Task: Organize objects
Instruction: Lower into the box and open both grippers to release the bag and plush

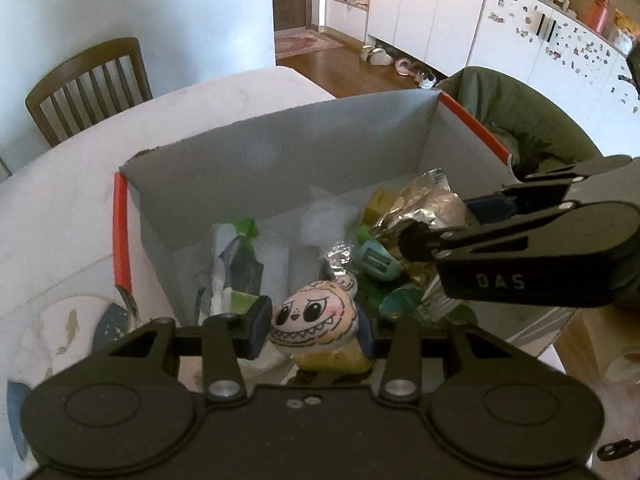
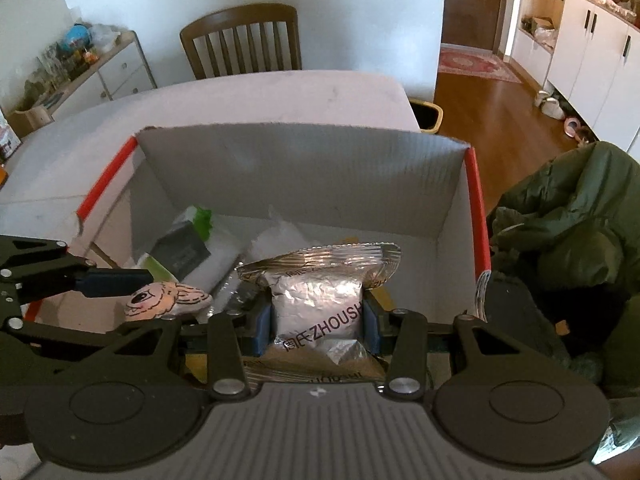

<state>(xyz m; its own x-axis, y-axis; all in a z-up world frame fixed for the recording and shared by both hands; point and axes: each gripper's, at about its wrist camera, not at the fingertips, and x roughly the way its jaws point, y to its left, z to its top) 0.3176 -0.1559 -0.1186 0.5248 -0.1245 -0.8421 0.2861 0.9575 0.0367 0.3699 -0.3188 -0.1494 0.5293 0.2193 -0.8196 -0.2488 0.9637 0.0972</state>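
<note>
The left gripper (image 1: 314, 326) is squeezing a soft plush toy (image 1: 310, 316) at its middle (light, squashy); the right gripper (image 2: 318, 328) is pinching a crinkly, slippery foil packet (image 2: 320, 300).

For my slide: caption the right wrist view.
Right gripper holds a silver foil packet over a red-edged cardboard box.

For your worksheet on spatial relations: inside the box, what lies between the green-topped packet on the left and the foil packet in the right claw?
In the right wrist view, a crumpled clear plastic bag lies between the green-topped packet and the foil packet.
</note>
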